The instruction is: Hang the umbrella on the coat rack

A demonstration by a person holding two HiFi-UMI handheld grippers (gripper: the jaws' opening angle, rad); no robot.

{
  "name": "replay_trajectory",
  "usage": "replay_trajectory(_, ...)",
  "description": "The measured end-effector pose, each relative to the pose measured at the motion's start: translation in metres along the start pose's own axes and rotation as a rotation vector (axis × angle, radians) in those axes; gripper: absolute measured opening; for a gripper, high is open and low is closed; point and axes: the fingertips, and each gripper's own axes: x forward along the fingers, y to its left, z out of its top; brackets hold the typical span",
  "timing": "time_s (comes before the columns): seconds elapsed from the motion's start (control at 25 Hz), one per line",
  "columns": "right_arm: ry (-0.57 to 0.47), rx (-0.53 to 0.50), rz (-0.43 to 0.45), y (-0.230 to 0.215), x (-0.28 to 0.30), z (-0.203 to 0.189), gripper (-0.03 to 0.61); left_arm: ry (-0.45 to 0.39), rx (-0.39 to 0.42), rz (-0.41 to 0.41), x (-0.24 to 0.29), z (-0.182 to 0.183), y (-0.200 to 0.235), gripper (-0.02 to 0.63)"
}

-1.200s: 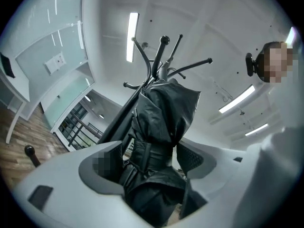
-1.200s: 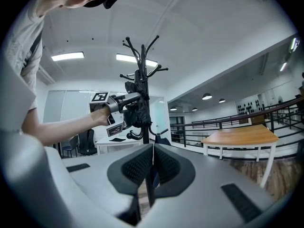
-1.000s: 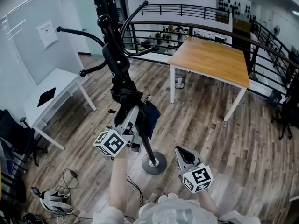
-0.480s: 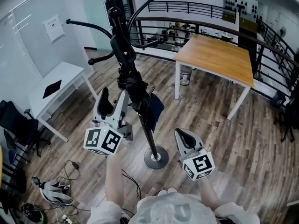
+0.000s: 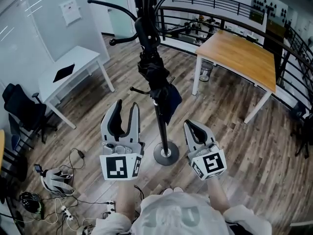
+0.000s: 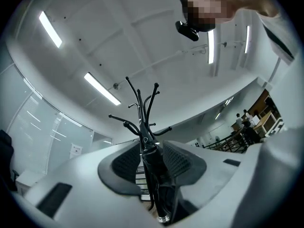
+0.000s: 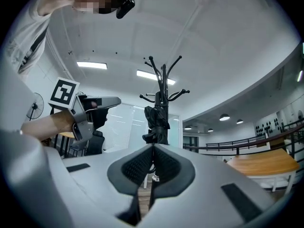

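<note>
The folded dark umbrella [image 5: 164, 94] already hangs on the black metal coat rack [image 5: 145, 18], so the task looks done. The left gripper's [image 5: 124, 106] jaws are closing on nothing. The right gripper's [image 5: 192, 127] jaws are together and empty.

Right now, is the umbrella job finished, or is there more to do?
Done: the dark umbrella hangs from the coat rack, with neither tool touching it. In hand: nothing. The left tool is closing its jaws on air, and the right tool is shut and empty. Left: seemingly nothing, as far as these views show.
</note>
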Motion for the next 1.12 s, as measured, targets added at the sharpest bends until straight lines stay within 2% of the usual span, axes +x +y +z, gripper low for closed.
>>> replay_trajectory(0.2, 0.013, 0.006, 0.011, 0.012, -0.002, -0.005, 0.031, 0.090, 0.024, 0.083, -0.039, -0.032, -0.005, 0.053)
replay_trajectory(0.36, 0.029, 0.020, -0.007, 0.015, -0.005, -0.011, 0.031, 0.199, -0.004, 0.145, -0.067, -0.068, -0.004, 0.032)
replay_trajectory(0.48, 0.055, 0.023, -0.018, 0.016, -0.004, -0.021, 0.031, 0.256, -0.041, 0.150, -0.079, -0.092, -0.005, 0.028)
replay_trajectory(0.72, 0.088, 0.025, -0.032, 0.015, -0.004, -0.032, 0.029, 0.256, -0.017, 0.134, -0.077, -0.096, -0.008, 0.028)
replay_trajectory(1.12, 0.093, 0.028, -0.030, 0.014, 0.003, -0.037, 0.029, 0.265, -0.033, 0.142, -0.075, -0.106, -0.005, 0.028)
